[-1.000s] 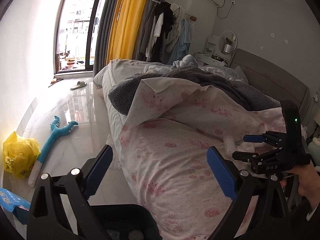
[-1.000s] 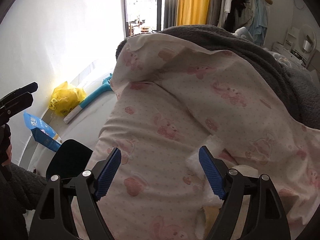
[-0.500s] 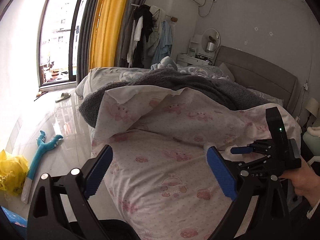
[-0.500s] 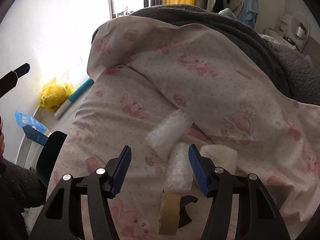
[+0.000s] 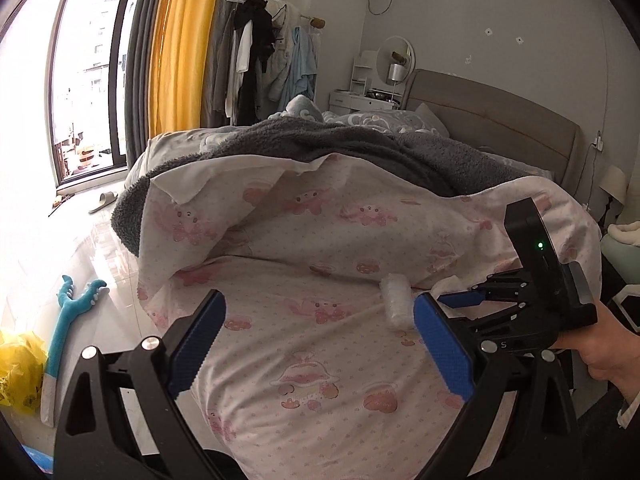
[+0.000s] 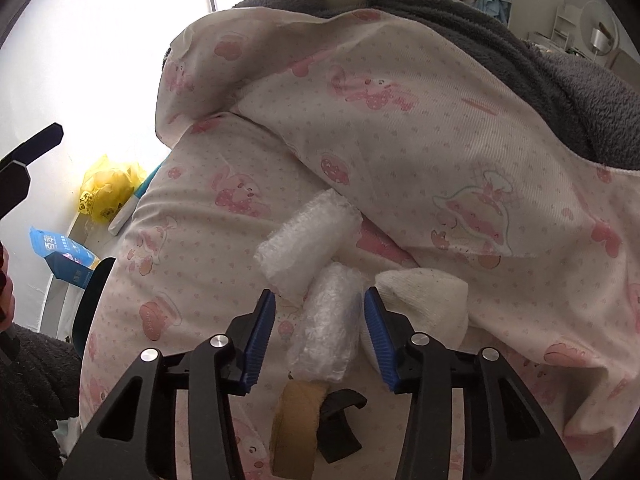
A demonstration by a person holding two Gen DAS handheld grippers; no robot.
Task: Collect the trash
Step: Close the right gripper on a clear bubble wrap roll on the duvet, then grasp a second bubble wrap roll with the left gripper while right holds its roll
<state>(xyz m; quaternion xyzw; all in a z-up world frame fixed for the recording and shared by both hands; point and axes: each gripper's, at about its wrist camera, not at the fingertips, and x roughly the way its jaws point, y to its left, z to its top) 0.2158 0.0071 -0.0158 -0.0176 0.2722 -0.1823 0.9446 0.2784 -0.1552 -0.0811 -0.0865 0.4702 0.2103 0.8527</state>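
My right gripper [image 6: 320, 328] points down at the bed [image 6: 192, 240], its jaws closing around a bubble-wrap roll [image 6: 326, 332] that lies between the pads; the pads do not press it yet. A second, fatter roll [image 6: 308, 240] lies just beyond, touching the first near its far end. A white sock [image 6: 424, 300] sits just right of the right pad, and a tape ring [image 6: 296, 424] lies on the sheet nearer me. My left gripper [image 5: 316, 344] hangs spread wide over the pink quilt [image 5: 320, 232], holding nothing. A yellow bag [image 5: 18, 368] lies on the floor.
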